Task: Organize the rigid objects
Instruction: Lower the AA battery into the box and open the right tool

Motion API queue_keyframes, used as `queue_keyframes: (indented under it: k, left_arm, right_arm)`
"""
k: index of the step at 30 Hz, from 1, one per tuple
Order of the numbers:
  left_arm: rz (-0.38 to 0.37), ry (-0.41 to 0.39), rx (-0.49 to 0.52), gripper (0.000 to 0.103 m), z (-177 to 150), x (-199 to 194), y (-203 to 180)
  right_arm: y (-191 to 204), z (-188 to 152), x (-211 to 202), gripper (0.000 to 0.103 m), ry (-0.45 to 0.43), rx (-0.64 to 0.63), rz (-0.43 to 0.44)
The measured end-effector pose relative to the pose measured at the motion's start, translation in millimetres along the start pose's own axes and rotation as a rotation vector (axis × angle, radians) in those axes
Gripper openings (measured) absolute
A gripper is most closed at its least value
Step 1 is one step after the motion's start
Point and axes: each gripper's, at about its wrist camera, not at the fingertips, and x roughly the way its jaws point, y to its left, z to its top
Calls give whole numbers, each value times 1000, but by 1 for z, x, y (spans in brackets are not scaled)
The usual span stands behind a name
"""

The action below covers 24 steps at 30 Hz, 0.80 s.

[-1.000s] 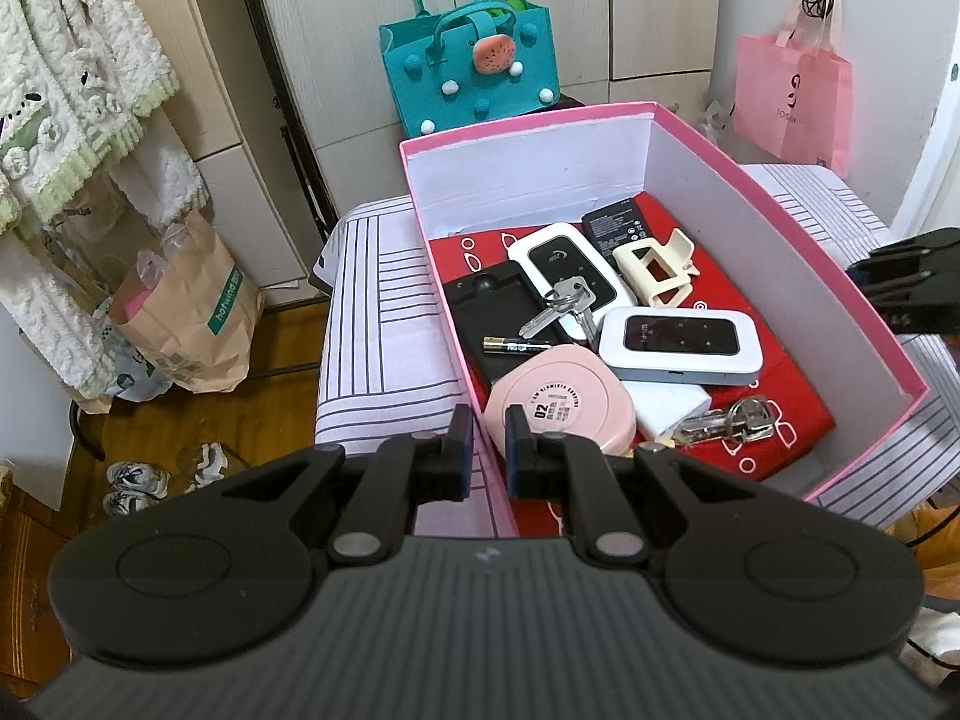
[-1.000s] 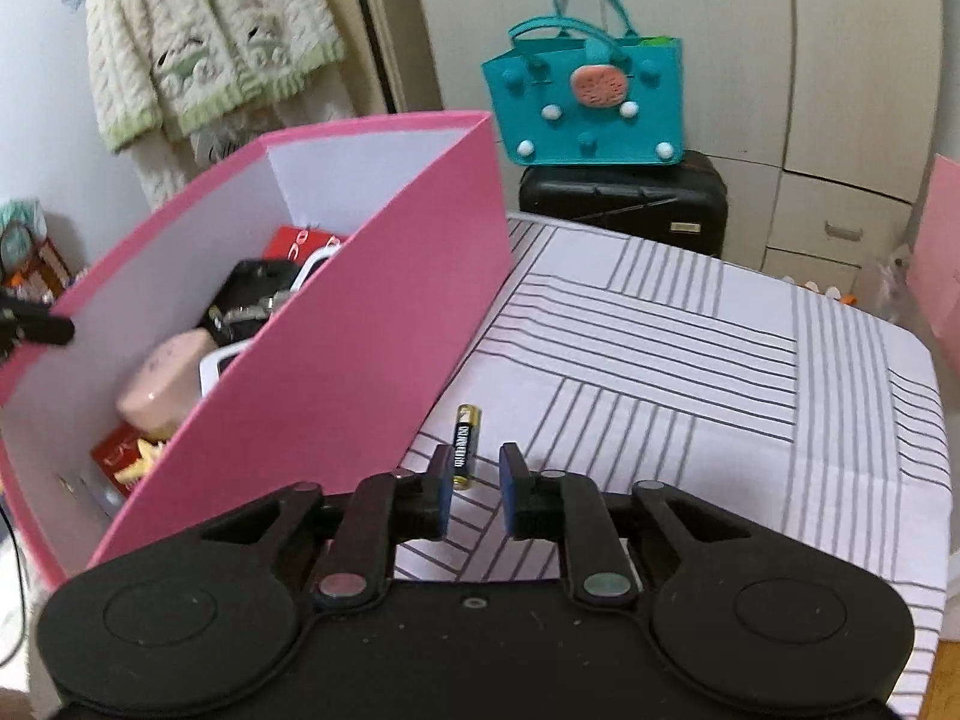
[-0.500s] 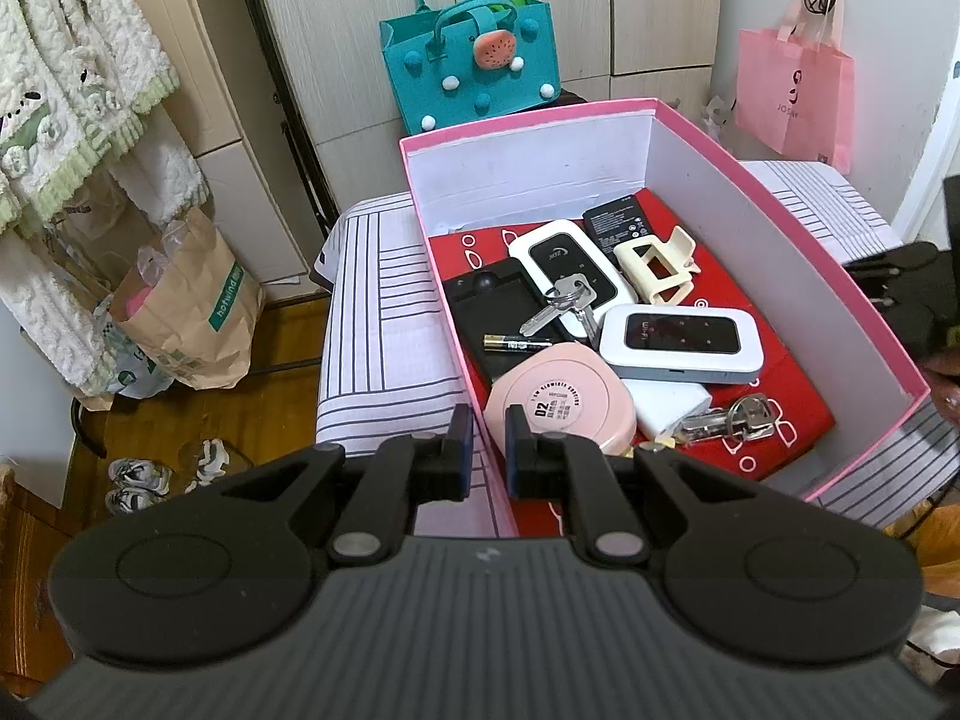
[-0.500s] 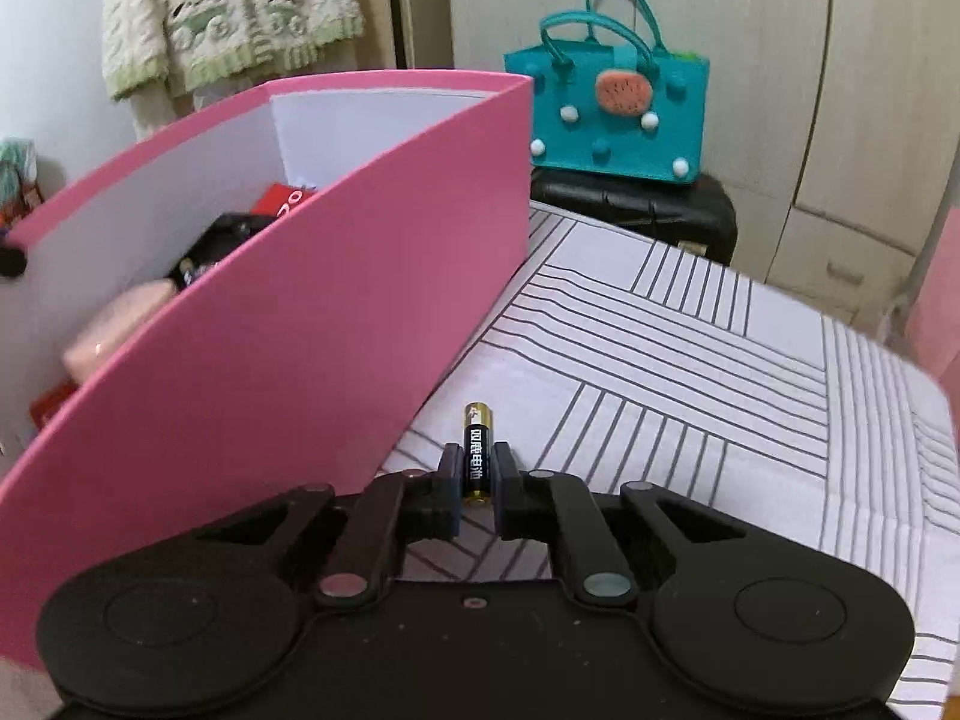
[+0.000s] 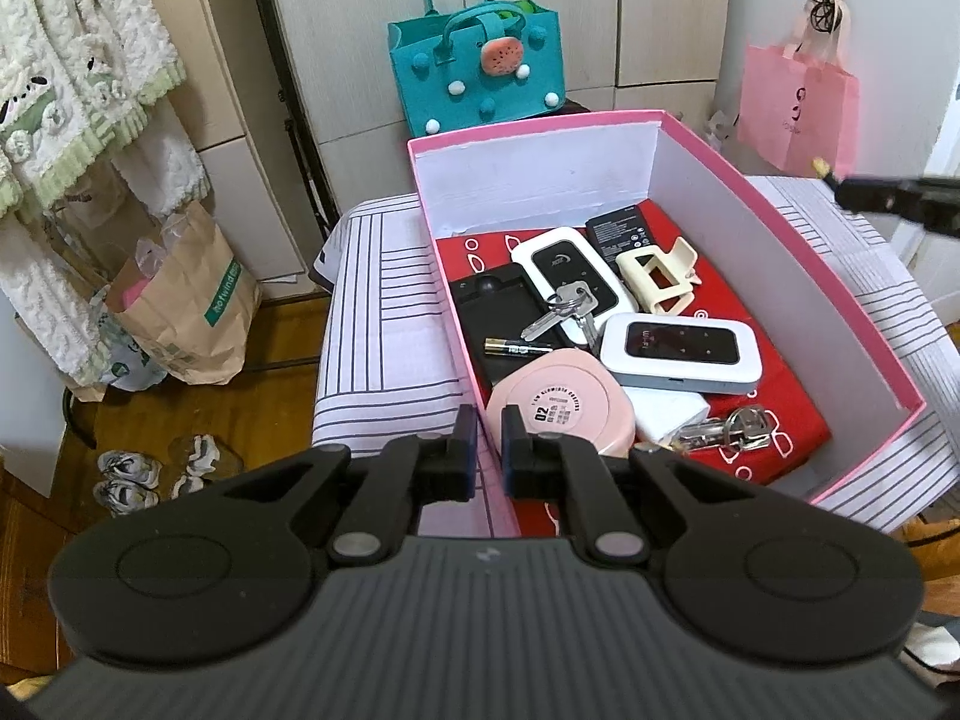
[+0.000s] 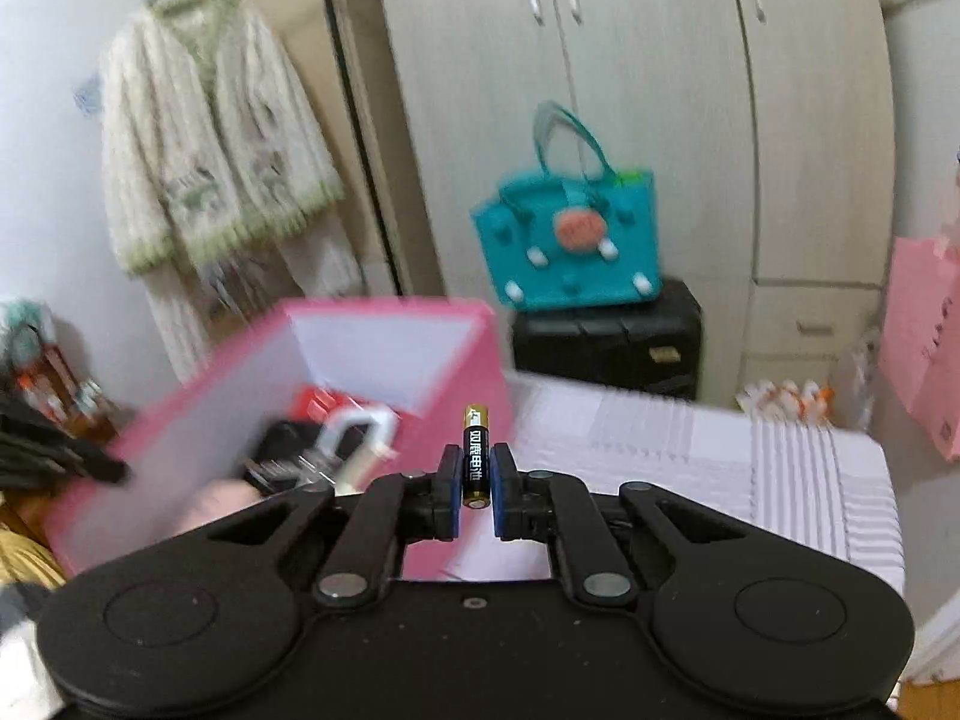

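Observation:
A pink box (image 5: 828, 276) stands on the striped table (image 5: 384, 354) and holds several rigid items: two white routers (image 5: 681, 351), keys (image 5: 561, 306), a cream hair clip (image 5: 657, 276), a round pink case (image 5: 561, 408), a battery (image 5: 516, 348). My left gripper (image 5: 489, 438) is nearly shut and empty, over the box's near left corner. My right gripper (image 6: 475, 480) is shut on a black and gold battery (image 6: 475, 459), raised above the table just right of the box (image 6: 420, 348). It also shows at the right edge of the left wrist view (image 5: 888, 195).
A teal felt bag (image 5: 480, 78) sits on a black case (image 6: 606, 339) behind the table. A pink bag (image 5: 798, 108) hangs at the right. A paper bag (image 5: 180, 306) and shoes lie on the floor at the left. Wardrobe doors stand behind.
My right gripper closed on the battery that lay on the table beside the box and lifted it up. The left gripper stayed in place.

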Motion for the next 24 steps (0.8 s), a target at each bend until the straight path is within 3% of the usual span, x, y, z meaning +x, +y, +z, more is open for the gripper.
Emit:
queue_keyframes:
  k: [4, 9, 13, 17, 24]
  left_arm:
    - [-32, 8, -29, 7, 2, 0, 7]
    - [-46, 1, -48, 7, 1, 0, 10]
    - [-57, -1, -77, 7, -1, 0, 13]
    - [-62, -1, -87, 7, -1, 0, 14]
    - [-71, -1, -106, 7, -1, 1, 16]
  right_arm:
    - [24, 23, 3, 12, 55, -3, 174]
    - [55, 48, 50, 12, 201, -39, 315]
    - [77, 59, 113, 12, 350, -39, 349]
    - [97, 59, 158, 12, 445, -80, 320]
    - [104, 55, 186, 17, 481, -112, 271]
